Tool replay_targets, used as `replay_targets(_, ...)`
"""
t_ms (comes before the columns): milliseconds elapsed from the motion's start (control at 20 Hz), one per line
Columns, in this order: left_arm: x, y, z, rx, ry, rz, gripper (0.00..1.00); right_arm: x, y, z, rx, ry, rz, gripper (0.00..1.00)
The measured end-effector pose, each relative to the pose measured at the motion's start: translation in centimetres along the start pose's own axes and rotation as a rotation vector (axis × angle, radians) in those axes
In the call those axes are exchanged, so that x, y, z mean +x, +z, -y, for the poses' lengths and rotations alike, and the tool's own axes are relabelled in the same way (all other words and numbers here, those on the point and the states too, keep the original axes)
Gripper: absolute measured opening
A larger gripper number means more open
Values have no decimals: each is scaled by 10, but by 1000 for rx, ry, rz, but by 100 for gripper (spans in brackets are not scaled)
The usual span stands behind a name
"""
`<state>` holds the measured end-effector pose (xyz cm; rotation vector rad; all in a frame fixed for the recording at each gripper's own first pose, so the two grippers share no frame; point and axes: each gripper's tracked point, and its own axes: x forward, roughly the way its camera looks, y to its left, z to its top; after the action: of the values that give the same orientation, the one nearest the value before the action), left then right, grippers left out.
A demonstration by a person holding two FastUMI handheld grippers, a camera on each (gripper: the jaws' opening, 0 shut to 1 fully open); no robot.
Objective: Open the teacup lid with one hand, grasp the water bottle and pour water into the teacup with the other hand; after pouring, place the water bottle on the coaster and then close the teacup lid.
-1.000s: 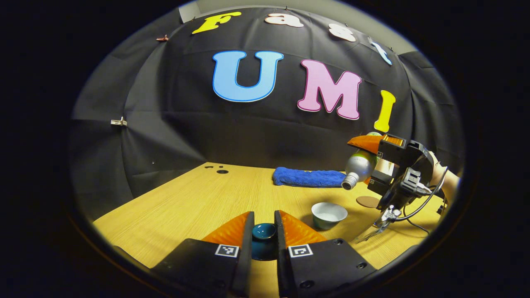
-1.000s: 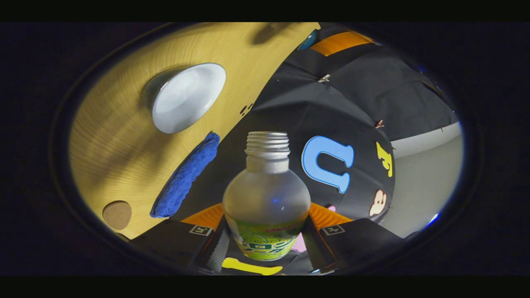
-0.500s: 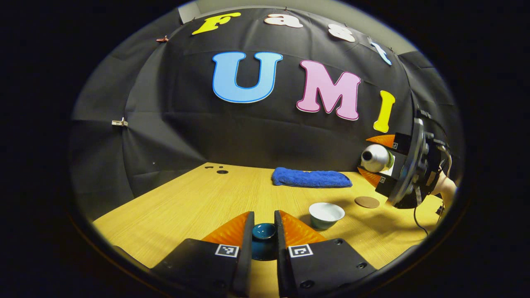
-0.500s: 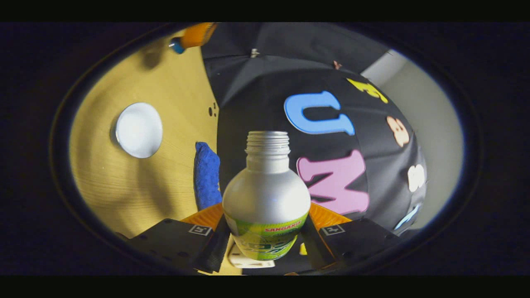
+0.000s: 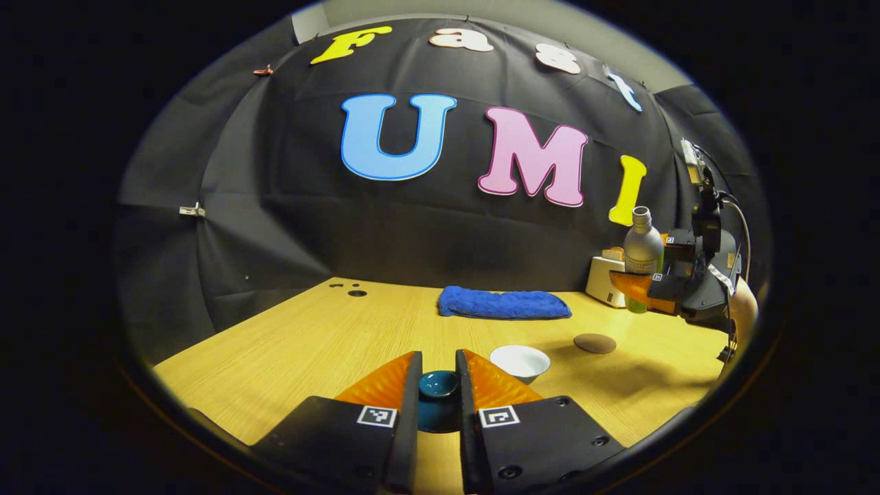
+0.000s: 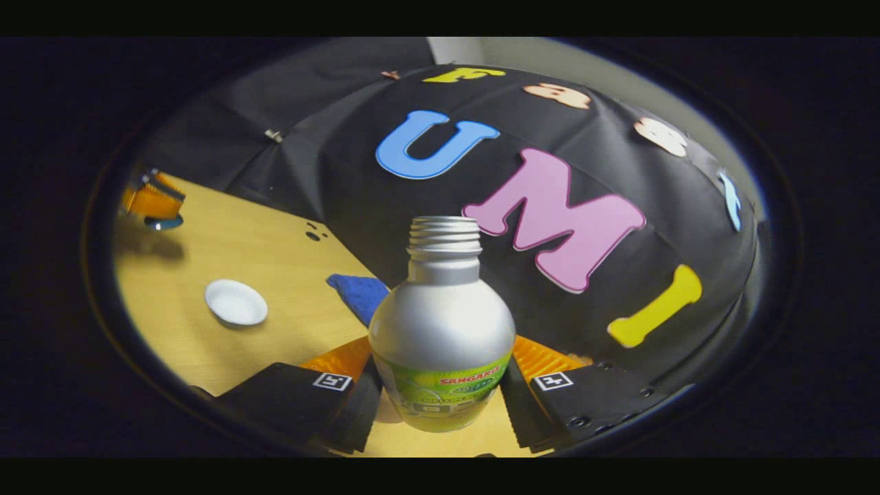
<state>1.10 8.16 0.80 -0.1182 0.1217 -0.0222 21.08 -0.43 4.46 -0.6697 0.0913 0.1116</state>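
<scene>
Water bottle (image 6: 442, 330), tipped toward teacup (image 5: 520, 362) a second ago, now back upright, clamped in right gripper (image 6: 443, 381), above and behind coaster (image 5: 595, 343). Pouring judged finished. Left gripper (image 5: 438, 386) clenches lid (image 5: 438, 383), left of teacup.

Item 1: printed label (image 6: 445, 390), a green band with a red brand line, on the water bottle (image 6: 443, 323) clamped between the fingers of the right gripper (image 6: 443, 359).

Item 2: square black-and-white coded markers (image 6: 332, 381), one on each black finger block of the right gripper.

Item 3: matching coded markers (image 5: 376, 415) on both finger blocks of the left gripper (image 5: 438, 357), either side of the teacup lid (image 5: 438, 385).

No numbers legible.
</scene>
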Motion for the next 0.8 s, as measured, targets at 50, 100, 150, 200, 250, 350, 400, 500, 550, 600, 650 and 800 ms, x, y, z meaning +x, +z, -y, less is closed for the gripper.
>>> replay_targets(50,1,-1,4,-6,-9,1,29,0,1,1,64,7,5,81)
replay_targets(100,1,0,8,-11,-16,2,29,-1,1,7,114,1,7,80)
replay_targets(150,3,0,11,-15,-20,2,29,-2,-2,14,158,-15,9,80)
replay_targets(200,4,0,14,-18,-24,3,29,-1,-5,19,202,-23,13,81)
replay_targets(250,6,-1,17,-21,-29,2,29,1,-8,23,242,-32,7,81)
replay_targets(350,7,-2,19,-21,-28,-3,29,11,-14,35,336,-57,5,81)
replay_targets(400,8,-2,19,-22,-27,-1,29,13,-17,38,388,-49,9,80)
replay_targets(500,6,0,20,-26,-24,5,29,16,-18,44,503,-25,32,80)
replay_targets(550,6,0,18,-29,-20,8,29,19,-20,44,564,-8,40,80)
replay_targets(600,5,0,16,-32,-15,10,29,26,-24,39,614,2,38,80)
replay_targets(650,5,-1,17,-35,-13,11,29,33,-32,40,647,0,30,80)
replay_targets(800,3,-1,19,-40,-18,8,29,55,-57,40,656,-15,1,80)
